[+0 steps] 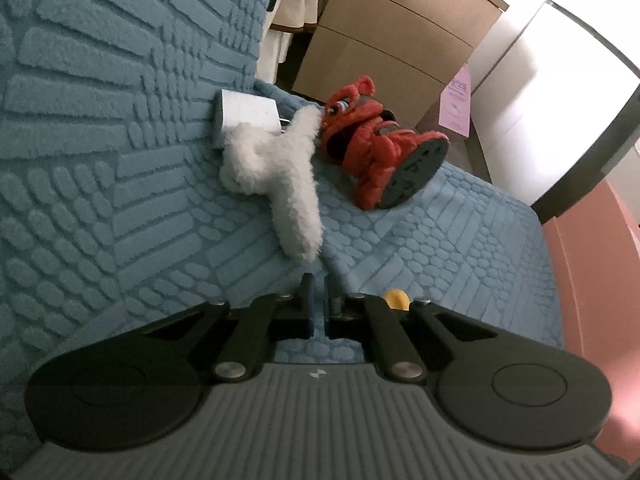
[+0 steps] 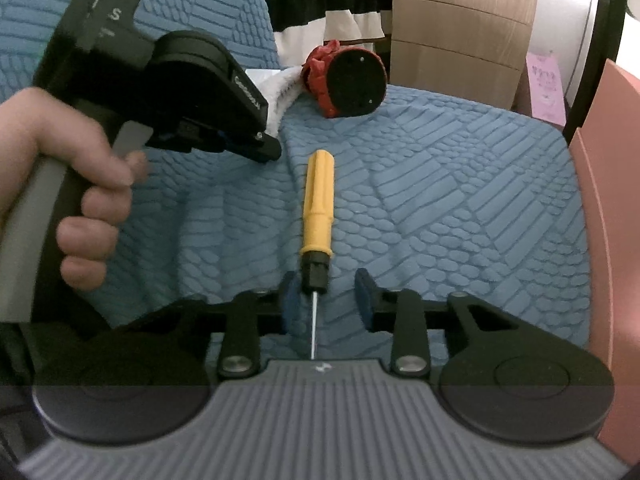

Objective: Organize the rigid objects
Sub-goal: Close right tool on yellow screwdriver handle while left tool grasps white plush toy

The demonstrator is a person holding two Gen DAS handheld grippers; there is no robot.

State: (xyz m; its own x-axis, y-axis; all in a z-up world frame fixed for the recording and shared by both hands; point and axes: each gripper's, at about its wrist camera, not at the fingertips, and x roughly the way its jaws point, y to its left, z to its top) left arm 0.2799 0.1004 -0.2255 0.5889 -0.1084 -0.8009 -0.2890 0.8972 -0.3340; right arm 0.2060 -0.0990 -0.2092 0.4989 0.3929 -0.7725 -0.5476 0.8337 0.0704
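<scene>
A yellow-handled screwdriver (image 2: 318,200) lies on the blue textured sofa cover (image 2: 440,200), its thin shaft pointing back between my right fingers. My right gripper (image 2: 330,294) is open around the black collar, not touching it. My left gripper (image 1: 319,304) is shut and empty, just short of a white fluffy hair claw (image 1: 276,168). Behind the claw lie a white charger plug (image 1: 244,114) and a red knitted toy with a dark round base (image 1: 380,148). The yellow handle tip (image 1: 396,300) shows beside the left fingers. The left gripper also shows in the right wrist view (image 2: 264,150).
A beige drawer cabinet (image 2: 460,28) stands behind the sofa. A pink panel (image 2: 608,200) borders the seat on the right. A striped cloth (image 2: 328,4) hangs behind the backrest. A pink paper (image 1: 456,100) is stuck on the cabinet side.
</scene>
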